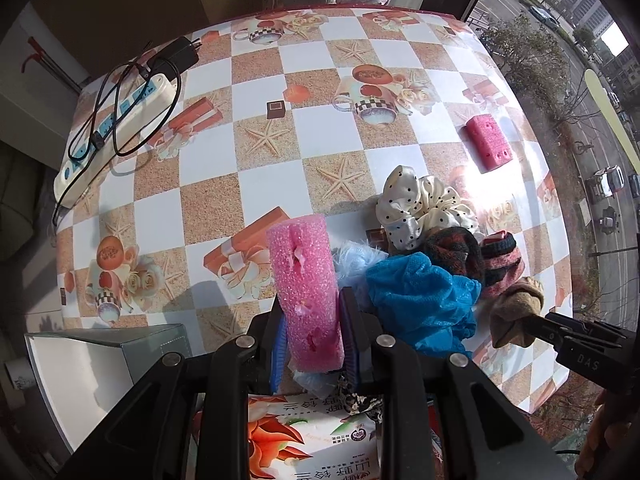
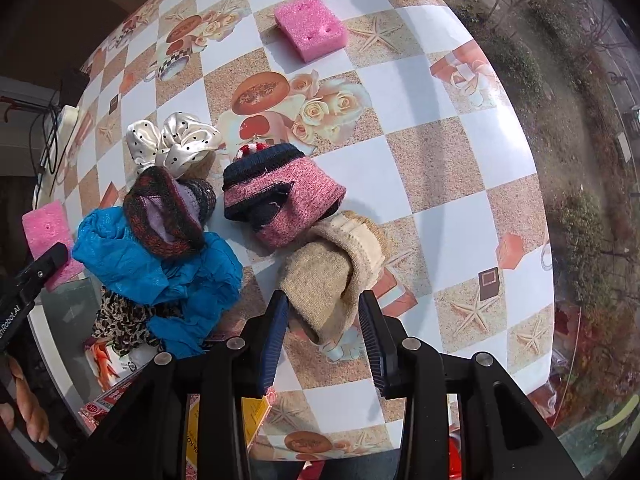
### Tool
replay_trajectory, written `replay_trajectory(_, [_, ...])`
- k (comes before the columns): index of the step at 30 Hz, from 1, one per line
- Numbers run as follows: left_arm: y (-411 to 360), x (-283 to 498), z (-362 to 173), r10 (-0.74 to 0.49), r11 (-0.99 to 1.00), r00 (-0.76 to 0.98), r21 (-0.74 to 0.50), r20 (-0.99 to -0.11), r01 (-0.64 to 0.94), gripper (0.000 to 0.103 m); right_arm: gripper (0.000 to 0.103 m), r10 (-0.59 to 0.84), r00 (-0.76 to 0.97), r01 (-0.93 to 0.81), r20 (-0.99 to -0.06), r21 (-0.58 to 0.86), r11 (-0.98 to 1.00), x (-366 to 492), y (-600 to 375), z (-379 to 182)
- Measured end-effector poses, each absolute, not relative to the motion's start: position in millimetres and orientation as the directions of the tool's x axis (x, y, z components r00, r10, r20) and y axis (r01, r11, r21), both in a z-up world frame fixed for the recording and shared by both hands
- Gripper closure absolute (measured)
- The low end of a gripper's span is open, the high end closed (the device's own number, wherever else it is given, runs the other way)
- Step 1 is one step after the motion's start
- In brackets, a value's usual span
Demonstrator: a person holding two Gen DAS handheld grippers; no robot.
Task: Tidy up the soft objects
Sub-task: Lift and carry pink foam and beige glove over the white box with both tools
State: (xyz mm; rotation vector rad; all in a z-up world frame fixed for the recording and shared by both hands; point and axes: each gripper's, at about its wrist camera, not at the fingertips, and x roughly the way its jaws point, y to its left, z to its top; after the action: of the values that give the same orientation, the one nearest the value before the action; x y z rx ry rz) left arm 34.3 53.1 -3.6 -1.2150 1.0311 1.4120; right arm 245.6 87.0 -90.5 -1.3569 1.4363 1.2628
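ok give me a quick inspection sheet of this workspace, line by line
surface: table with checkered starfish-print cloth, sun glare at its window side
job's things: pink foam block in left gripper; second pink foam block lying apart; polka-dot scrunchie, blue cloth, pink knit sock, beige sock piled together
clutter: printed packet, grey box
grippers: left gripper shut on foam; right gripper open around beige sock
cables: power strip with black cable across it
surroundings: window onto street with cars
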Motion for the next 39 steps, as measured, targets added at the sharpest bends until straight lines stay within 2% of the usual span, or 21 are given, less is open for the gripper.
replay_trajectory(10, [50.4,46.4,11.2,0.175,-0.167,-0.040,0.010,-0.984,-0.986,0.076,0.063,-0.204,-0.154,-0.985,-0.967,0.167,-0.047,263.3,84.8,-73.7])
replay_trajectory(11, [49.3,46.3,12.0,0.175,-0.170,-0.041,0.011,-0.984,-0.985,0.076,0.060,-0.216,-0.163,-0.984,-0.963,0.175,-0.037,265.0,81.5,-79.3])
replay_trajectory(12, [47.6,46.5,13.1,0.176,-0.175,-0.041,0.010,-0.984,-0.985,0.076,0.048,-0.224,-0.170,-0.983,-0.960,0.179,-0.024,268.6,76.5,-88.6])
replay_trajectory(13, [46.3,45.8,13.8,0.175,-0.178,-0.044,0.012,-0.984,-0.984,0.076,0.031,-0.237,-0.179,-0.982,-0.955,0.188,-0.016,269.2,75.4,-92.1])
replay_trajectory(14, [44.8,45.2,14.8,0.174,-0.180,-0.046,0.014,-0.984,-0.983,0.076,0.025,-0.236,-0.179,-0.982,-0.955,0.188,-0.015,267.7,74.5,-97.4])
replay_trajectory(23, [32.0,47.0,27.2,0.167,-0.158,-0.075,0.049,-0.983,-0.986,0.076,0.023,-0.269,-0.121,-0.990,-0.956,0.134,-0.031,250.9,73.9,-141.7])
replay_trajectory(24, [31.2,48.2,28.4,0.167,-0.153,-0.077,0.052,-0.983,-0.987,0.076,0.029,-0.273,-0.107,-0.992,-0.956,0.121,-0.035,248.7,75.1,-147.2])
replay_trajectory(25, [30.5,49.5,29.5,0.167,-0.147,-0.078,0.053,-0.983,-0.988,0.076,0.050,-0.282,-0.105,-0.992,-0.954,0.120,-0.037,247.8,74.2,-150.3])
replay_trajectory(26, [30.0,51.1,30.6,0.169,-0.142,-0.077,0.053,-0.983,-0.988,0.076,0.055,-0.283,-0.092,-0.993,-0.955,0.109,-0.043,247.3,73.0,-150.7])
replay_trajectory(27, [29.8,53.1,31.6,0.171,-0.137,-0.075,0.052,-0.982,-0.989,0.076,0.064,-0.264,-0.092,-0.993,-0.960,0.109,-0.049,247.3,72.6,-146.2])
replay_trajectory(28, [30.0,55.6,32.2,0.172,-0.131,-0.075,0.052,-0.982,-0.990,0.076,0.084,-0.260,-0.107,-0.991,-0.960,0.124,-0.050,247.9,72.7,-142.2])
replay_trajectory(29, [30.7,58.4,32.8,0.174,-0.126,-0.073,0.052,-0.982,-0.991,0.076,0.089,-0.263,-0.122,-0.989,-0.957,0.139,-0.044,249.2,71.5,-137.2])
replay_trajectory(39, [39.5,114.0,51.9,0.230,-0.030,-0.040,0.034,-0.972,-0.999,0.076,0.089,-0.163,-0.217,-0.974,-0.962,0.224,-0.020,288.4,70.4,-62.1])
